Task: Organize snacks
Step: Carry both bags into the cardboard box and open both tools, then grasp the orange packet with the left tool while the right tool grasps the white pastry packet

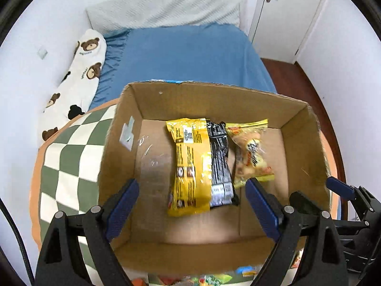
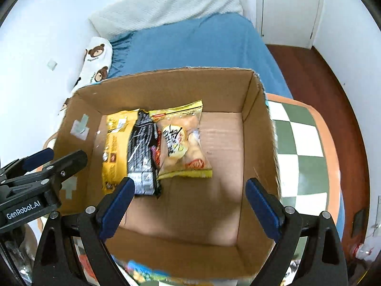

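Three snack packets [image 1: 202, 164] lie lengthwise in my cardboard box [image 2: 259, 128], below both grippers' released, empty jaws.

My left gripper [image 1: 193, 205] pointed steeply downward, blue-padded fingers [image 1: 123, 205] spread wide with nothing between the pads. My right gripper [image 2: 190, 205] was pitched down at much the same angle, jaws likewise wide and empty. The two sat side by side, close together, each visible at the edge of the other's view.
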